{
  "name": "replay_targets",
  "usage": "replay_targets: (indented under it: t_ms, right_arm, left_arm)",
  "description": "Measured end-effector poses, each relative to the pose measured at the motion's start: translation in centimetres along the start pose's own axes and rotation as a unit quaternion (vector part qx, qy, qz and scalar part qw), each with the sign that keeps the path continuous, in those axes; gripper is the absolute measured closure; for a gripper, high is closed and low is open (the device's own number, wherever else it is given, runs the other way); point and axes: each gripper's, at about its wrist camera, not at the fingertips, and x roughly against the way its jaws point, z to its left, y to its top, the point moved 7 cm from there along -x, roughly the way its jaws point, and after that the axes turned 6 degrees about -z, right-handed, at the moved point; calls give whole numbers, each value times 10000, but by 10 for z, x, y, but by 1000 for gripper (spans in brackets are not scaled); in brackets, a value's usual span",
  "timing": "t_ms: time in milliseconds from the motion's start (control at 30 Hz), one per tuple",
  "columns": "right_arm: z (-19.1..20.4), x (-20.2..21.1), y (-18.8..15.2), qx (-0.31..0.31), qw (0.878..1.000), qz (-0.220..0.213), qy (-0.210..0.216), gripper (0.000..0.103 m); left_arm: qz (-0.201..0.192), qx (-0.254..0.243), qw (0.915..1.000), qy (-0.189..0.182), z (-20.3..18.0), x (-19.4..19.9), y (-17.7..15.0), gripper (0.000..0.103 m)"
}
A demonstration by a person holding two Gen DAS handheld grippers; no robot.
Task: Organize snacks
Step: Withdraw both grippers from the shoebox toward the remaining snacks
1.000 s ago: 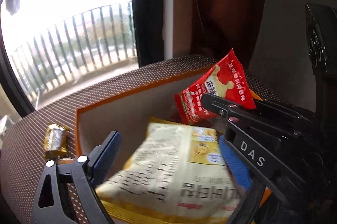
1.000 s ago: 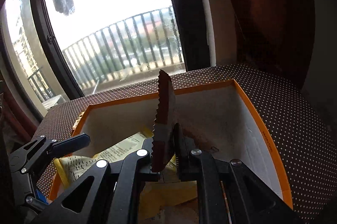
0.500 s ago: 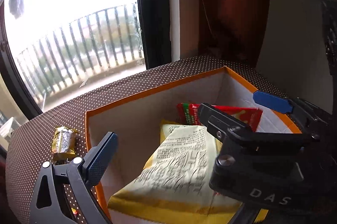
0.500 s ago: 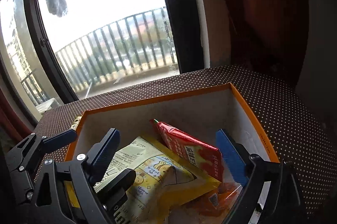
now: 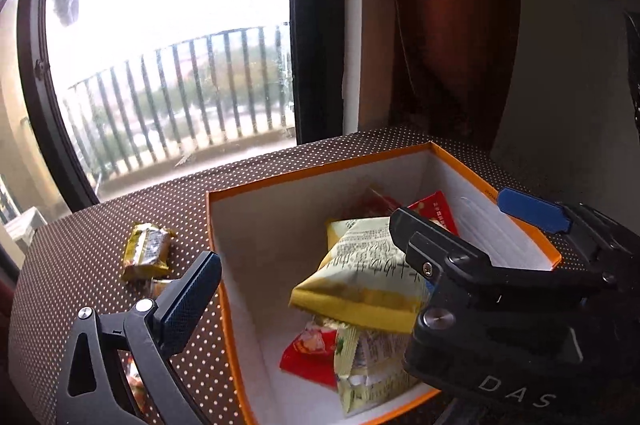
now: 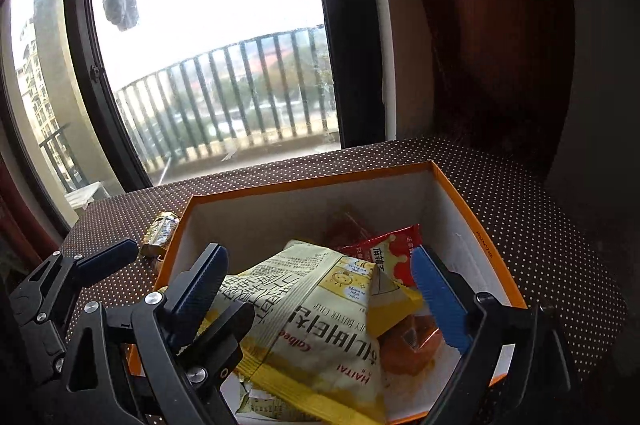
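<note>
An orange-rimmed white box [image 5: 320, 177] [image 6: 312, 181] stands on the dotted brown table. Inside lie a yellow chip bag [image 5: 364, 273] [image 6: 308, 305], a red snack packet [image 5: 436, 209] [image 6: 396, 253] and other packets [image 5: 312, 349]. My right gripper [image 6: 320, 289] is open and empty, its jaws spread above the chip bag; it also shows in the left wrist view [image 5: 480, 225]. My left gripper is open, with only its left finger [image 5: 188, 301] showing in its own view, outside the box's left wall. A gold wrapped candy [image 5: 146, 251] [image 6: 160, 231] lies left of the box.
The dotted brown tablecloth [image 5: 100, 225] [image 6: 540, 225] ends at a large window with a railing behind. A dark red curtain [image 6: 480, 45] hangs at the back right. More wrappers [image 5: 136, 385] lie under my left finger.
My right gripper opened and let the red packet go into the box. Both grippers drew back and up from the box, and the yellow bag settled on the other packets.
</note>
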Motion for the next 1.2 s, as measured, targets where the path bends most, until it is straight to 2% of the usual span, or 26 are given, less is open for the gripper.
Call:
replay_targets:
  t_ms: [233, 300, 500, 800, 900, 1200]
  right_arm:
    - [30, 16, -8, 225, 9997, -52, -66, 5]
    - [38, 21, -9, 231, 9996, -107, -144, 0]
    - [70, 29, -18, 372, 9985, -210, -328, 0]
    - [127, 31, -34, 704, 9967, -370, 145, 0]
    - [148, 30, -41, 834, 9940, -443, 545, 0]
    - [197, 25, -57, 792, 9905, -652, 911, 0]
  left_arm:
    - [-102, 155, 9998, 125, 20, 22, -14, 0]
    - [-186, 194, 9994, 211, 28, 31, -17, 0]
    - [-333, 403, 9976, 451, 53, 53, -33, 0]
    - [-563, 647, 9929, 825, 100, 81, -58, 0]
    - [-661, 664, 9905, 1003, 116, 89, -66, 2]
    - [-844, 765, 9833, 1420, 165, 107, -91, 1]
